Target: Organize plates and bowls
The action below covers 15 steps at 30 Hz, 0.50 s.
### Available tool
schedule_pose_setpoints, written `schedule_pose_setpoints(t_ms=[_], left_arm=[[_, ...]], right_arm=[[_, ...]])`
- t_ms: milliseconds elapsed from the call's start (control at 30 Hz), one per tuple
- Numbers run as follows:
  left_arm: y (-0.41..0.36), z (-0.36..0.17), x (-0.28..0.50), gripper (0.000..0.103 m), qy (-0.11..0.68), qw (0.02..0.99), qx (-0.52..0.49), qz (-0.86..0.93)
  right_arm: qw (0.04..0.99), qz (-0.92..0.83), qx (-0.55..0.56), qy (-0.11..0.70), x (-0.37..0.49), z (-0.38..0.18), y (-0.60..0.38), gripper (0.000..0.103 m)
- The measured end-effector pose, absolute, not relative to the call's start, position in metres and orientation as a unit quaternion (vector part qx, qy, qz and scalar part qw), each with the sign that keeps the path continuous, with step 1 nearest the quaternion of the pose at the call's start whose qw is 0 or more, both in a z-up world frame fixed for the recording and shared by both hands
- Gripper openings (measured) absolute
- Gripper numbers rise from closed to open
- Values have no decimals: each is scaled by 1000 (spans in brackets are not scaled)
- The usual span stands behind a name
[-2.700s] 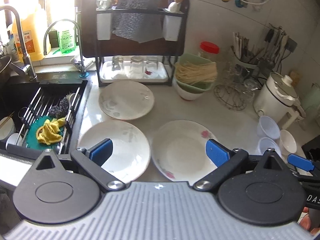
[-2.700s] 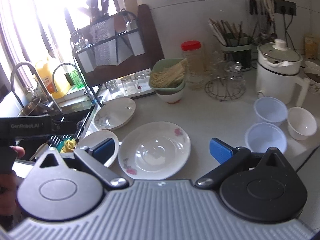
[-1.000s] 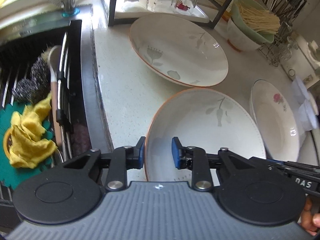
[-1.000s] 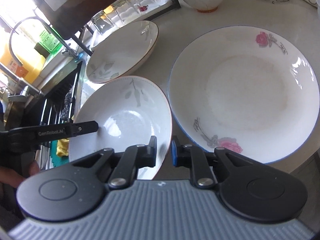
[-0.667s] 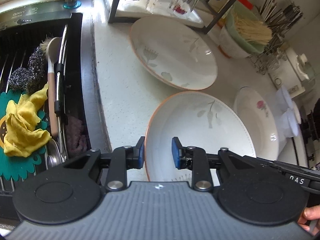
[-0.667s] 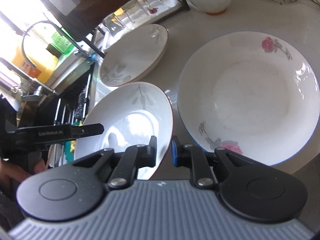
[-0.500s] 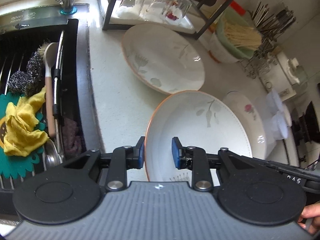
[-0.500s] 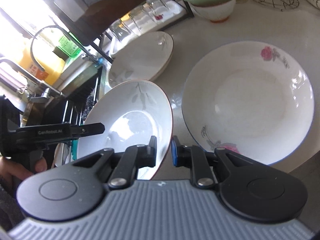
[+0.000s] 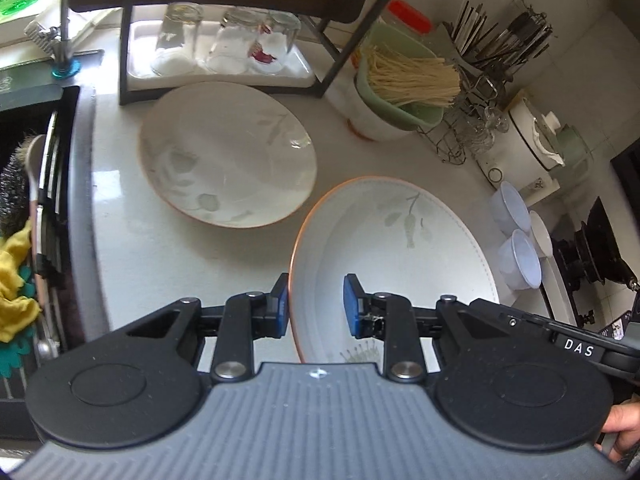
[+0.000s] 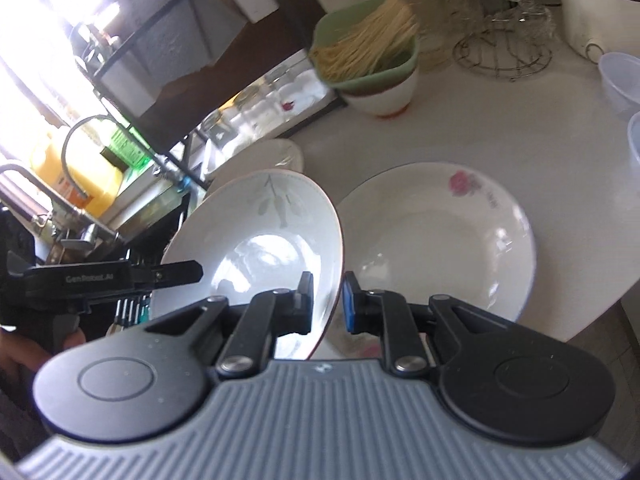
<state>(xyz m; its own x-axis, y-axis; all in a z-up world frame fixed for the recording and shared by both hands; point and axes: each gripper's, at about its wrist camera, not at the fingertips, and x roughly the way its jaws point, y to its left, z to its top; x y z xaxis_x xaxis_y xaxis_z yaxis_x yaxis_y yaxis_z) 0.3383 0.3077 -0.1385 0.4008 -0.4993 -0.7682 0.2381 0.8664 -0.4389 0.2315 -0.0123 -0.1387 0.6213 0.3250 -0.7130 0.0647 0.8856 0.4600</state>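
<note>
Both grippers hold one orange-rimmed leaf-pattern plate (image 9: 396,248) in the air above the counter. My left gripper (image 9: 316,306) is shut on its left rim. My right gripper (image 10: 329,302) is shut on its right rim; the same plate (image 10: 256,236) shows there too. A second leaf-pattern plate (image 9: 226,154) lies on the counter ahead, near the rack, and its edge (image 10: 264,156) shows behind the held plate. A rose-pattern plate (image 10: 436,240) lies on the counter to the right.
A black dish rack (image 9: 224,40) with upturned glasses stands at the back. A green bowl of noodles (image 9: 404,92) sits on a white bowl. The sink (image 9: 24,220) lies left. Small plastic bowls (image 9: 516,236) and a rice cooker (image 9: 536,144) stand right.
The held plate has risen off the counter and moved forward, toward the other leaf-pattern plate. Both grippers stay shut on its rim.
</note>
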Motion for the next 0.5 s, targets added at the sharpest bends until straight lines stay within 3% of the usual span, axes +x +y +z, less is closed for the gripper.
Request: schedule_pose_setpoints(t_ms=[500], left_arm=[[196, -173, 356, 31, 541, 822, -61, -169]], right_arm=[[851, 84, 234, 463, 259, -180, -100, 18]])
